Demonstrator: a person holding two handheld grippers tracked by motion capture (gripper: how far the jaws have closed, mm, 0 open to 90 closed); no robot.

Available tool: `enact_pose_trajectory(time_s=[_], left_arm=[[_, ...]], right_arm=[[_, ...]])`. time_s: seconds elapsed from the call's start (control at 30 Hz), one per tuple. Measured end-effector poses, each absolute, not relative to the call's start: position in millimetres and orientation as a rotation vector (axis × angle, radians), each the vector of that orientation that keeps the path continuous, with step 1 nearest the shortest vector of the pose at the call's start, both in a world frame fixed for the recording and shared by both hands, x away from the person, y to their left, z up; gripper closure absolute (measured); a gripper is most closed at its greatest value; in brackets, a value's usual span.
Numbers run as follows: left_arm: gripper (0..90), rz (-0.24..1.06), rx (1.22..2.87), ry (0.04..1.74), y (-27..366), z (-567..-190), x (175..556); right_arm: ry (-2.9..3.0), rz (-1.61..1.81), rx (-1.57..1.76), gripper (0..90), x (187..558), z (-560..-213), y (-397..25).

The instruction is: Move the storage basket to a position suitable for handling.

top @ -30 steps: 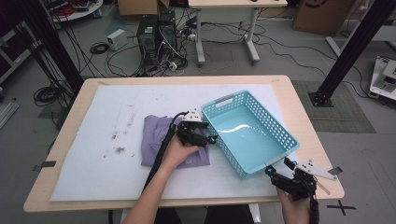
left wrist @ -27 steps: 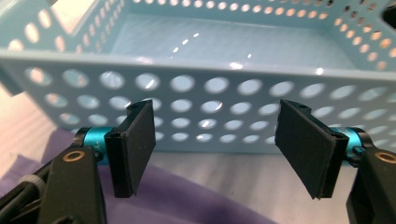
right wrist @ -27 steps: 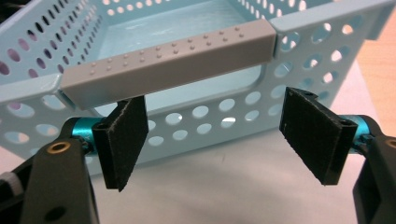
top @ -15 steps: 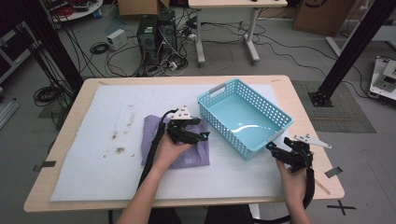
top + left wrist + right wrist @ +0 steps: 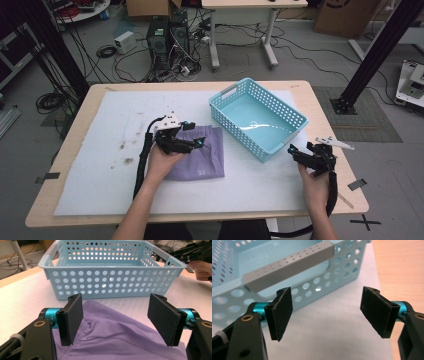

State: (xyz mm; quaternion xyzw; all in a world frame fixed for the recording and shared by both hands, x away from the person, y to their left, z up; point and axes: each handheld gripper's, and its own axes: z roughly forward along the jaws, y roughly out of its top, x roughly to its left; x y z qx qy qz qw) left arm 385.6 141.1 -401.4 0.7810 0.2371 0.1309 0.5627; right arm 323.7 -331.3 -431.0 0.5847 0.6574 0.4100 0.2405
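From above, my left tongs point(image 5: 197, 142) hover over the cloth point(image 5: 202, 160) mid-worktop; their camera shows them apart. My right tongs point(image 5: 327, 312), apart, face the basket's point(image 5: 287, 267) grey handle.

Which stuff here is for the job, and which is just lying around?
For the job:
- purple cloth, under the open left gripper
- blue basket, empty, beside the cloth
- right gripper, open, near the basket's corner

Just lying about:
- white mat with dark specks
- computer tower and cables on the floor
- cardboard box
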Motion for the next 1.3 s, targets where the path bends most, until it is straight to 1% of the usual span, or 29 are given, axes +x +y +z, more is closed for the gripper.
enact_pose_trajectory(time_s=[0.1, 0.2, 0.3, 0.47, 0.57, 0.67, 0.7, 0.77, 1.03, 1.07, 1.1, 1.3], left_arm=[[28.6, 0.328, 1.819, 0.554, 151, -399, 379], [28.8, 0.344, 1.802, 0.551, 158, -397, 375], [28.9, 0.358, 1.775, 0.555, 171, -395, 370], [28.8, 0.361, 1.777, 0.560, 184, -396, 366], [28.9, 0.359, 1.775, 0.567, 189, -396, 365], [28.8, 0.361, 1.777, 0.566, 193, -397, 364], [28.8, 0.364, 1.778, 0.569, 196, -397, 363], [28.9, 0.366, 1.779, 0.572, 198, -398, 362], [28.8, 0.365, 1.779, 0.584, 205, -400, 363], [28.9, 0.365, 1.779, 0.584, 205, -400, 363], [28.9, 0.368, 1.779, 0.584, 207, -400, 363], [28.9, 0.371, 1.770, 0.589, 217, -398, 364]], right_arm=[[1.751, 1.201, 1.591, 26.4, 311, -422, -334], [1.713, 1.268, 1.594, 26.3, 309, -415, -331], [1.670, 1.281, 1.633, 26.3, 323, -405, -315], [1.679, 1.288, 1.785, 26.2, 351, -413, -309], [1.678, 1.319, 1.807, 26.7, 360, -417, -308], [1.691, 1.273, 1.801, 32.9, 370, -416, -307], [1.689, 1.260, 1.795, 38.8, 373, -414, -308], [1.704, 1.256, 1.789, 42.2, 380, -412, -311], [1.796, 1.192, 1.763, 45.8, 416, -407, -308], [1.796, 1.192, 1.763, 45.8, 416, -407, -308], [1.824, 1.163, 1.736, 46.3, 427, -406, -305], [1.899, 1.124, 1.697, 49.3, 452, -403, -298]])
